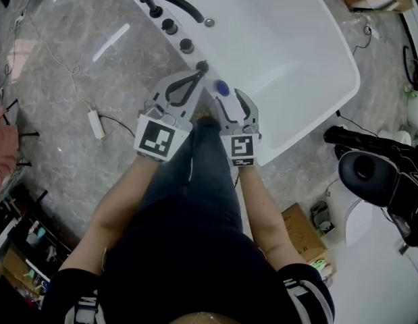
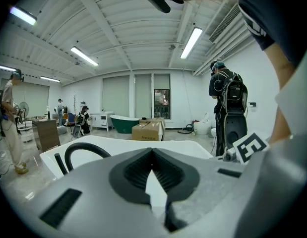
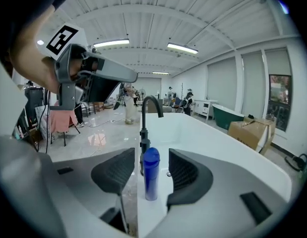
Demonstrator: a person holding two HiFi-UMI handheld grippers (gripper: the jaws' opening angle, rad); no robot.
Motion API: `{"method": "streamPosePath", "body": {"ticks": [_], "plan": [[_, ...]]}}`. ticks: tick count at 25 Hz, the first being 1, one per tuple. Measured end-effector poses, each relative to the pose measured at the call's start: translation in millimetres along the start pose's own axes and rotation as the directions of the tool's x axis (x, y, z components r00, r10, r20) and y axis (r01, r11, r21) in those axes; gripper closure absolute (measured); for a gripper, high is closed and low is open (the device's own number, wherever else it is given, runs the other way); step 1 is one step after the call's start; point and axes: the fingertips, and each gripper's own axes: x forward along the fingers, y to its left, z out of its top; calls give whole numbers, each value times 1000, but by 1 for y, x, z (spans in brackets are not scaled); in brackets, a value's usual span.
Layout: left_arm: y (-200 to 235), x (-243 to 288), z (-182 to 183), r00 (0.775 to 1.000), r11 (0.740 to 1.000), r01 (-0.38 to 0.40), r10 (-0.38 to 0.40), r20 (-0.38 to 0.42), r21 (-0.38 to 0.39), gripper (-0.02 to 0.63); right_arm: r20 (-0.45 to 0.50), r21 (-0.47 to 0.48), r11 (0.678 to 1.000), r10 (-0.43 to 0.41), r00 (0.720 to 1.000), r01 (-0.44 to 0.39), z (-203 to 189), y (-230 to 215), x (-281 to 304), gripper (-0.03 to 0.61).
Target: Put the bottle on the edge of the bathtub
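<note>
Your right claw (image 3: 151, 156) gapes around the standing bottle (image 3: 151, 178), left claw (image 2: 152, 157) closed; a crooked pull-back could knock it off the tub rim (image 3: 148, 214).

The floor (image 1: 67, 66) is polished grey stone with a marble pattern, and a white power strip (image 1: 96, 123) lies on it with its cable. Overhead, a white ribbed ceiling (image 2: 123, 29) carries long strip lights (image 2: 84, 56). The far white wall has tall windows (image 2: 117, 95) with pale blinds drawn. Before them stand a green tub (image 2: 124, 122), a white cabinet (image 2: 100, 119) and a cardboard box (image 2: 149, 131).
</note>
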Motion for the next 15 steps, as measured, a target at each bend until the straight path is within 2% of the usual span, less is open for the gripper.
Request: {"method": "streamPosePath", "body": {"ticks": [7, 8, 10, 12, 15], "plan": [[3, -12, 31, 998, 999, -37, 38, 45, -10, 614, 67, 3, 997, -76, 995, 76, 49, -30, -25, 368], [4, -13, 37, 998, 999, -40, 40, 55, -7, 614, 81, 21, 996, -91, 993, 90, 58, -35, -28, 384], [5, -16, 52, 996, 999, -45, 45, 79, 2, 614, 117, 67, 989, -136, 984, 129, 78, -47, -36, 467], [5, -21, 66, 993, 999, -48, 47, 104, 7, 614, 143, 106, 981, -179, 973, 165, 96, -57, -47, 521], [7, -30, 86, 988, 998, -64, 61, 140, 15, 614, 162, 131, 971, -218, 962, 198, 120, -67, -62, 555]]}}
